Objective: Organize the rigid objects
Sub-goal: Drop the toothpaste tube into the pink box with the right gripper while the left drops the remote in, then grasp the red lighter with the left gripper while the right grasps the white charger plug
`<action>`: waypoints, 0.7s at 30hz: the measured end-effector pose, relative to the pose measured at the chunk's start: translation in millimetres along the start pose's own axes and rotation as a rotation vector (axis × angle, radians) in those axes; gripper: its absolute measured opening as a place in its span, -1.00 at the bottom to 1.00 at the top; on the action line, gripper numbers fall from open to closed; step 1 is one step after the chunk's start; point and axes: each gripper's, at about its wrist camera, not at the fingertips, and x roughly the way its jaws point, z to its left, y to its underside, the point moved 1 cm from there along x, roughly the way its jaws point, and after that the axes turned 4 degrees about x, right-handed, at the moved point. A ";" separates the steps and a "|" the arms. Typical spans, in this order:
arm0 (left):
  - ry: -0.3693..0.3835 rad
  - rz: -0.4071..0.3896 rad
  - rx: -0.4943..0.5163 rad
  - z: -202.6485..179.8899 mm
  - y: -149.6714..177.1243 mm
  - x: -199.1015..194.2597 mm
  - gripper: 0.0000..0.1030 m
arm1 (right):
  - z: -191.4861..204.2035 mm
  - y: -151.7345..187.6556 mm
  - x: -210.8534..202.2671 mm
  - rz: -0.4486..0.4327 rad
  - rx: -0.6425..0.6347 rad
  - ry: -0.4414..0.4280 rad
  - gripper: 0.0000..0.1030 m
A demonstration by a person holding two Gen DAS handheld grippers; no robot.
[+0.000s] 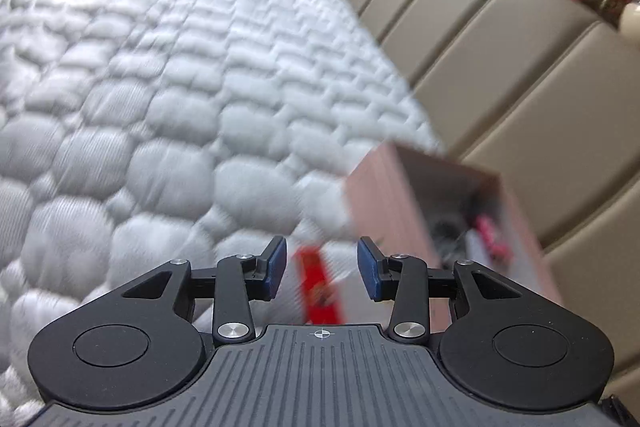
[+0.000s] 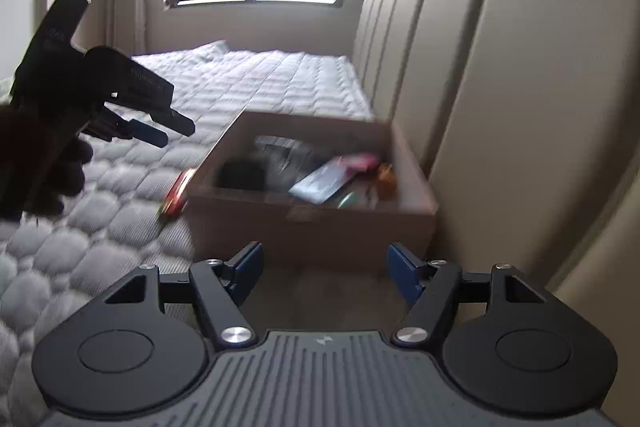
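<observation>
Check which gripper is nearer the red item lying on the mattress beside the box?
Left. The left gripper hangs open right over the red item, which shows between its fingers. The right gripper is open in front of the cardboard box, with the red item off to its left.

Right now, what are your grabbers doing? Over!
Left gripper open, empty, above red item on mattress. Right gripper open, empty, facing cardboard box. Nothing blocking.
</observation>
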 end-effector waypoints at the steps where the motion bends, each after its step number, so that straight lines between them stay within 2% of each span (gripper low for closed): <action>1: 0.004 0.024 0.001 4.0 4.2 1.7 -0.17 | 3.1 5.4 -0.4 0.010 0.002 -0.011 0.35; 4: 0.017 0.074 0.002 8.3 9.9 9.9 -0.17 | 9.5 20.5 -2.3 0.038 0.000 -0.035 0.35; 8: -0.005 0.075 0.011 -1.7 16.2 11.6 -0.17 | 14.6 28.3 -4.5 0.051 -0.003 -0.047 0.36; 11: -0.047 0.044 0.007 -6.5 11.2 18.7 -0.17 | 14.3 31.1 -9.1 0.052 -0.007 -0.055 0.43; 14: -0.050 0.004 -0.012 -8.9 0.1 24.2 -0.17 | 14.2 35.2 -11.1 0.051 -0.014 -0.051 0.45; 16: -0.076 0.006 0.022 -15.3 -8.0 32.5 -0.17 | 13.4 37.8 -11.3 0.058 -0.009 -0.056 0.45; 19: -0.104 0.054 0.114 -28.7 -12.5 51.4 -0.17 | 14.0 39.9 -11.2 0.066 -0.005 -0.065 0.45; 21: -0.120 0.067 0.167 -34.1 -7.7 55.5 -0.29 | 14.6 41.1 -10.9 0.066 -0.002 -0.066 0.45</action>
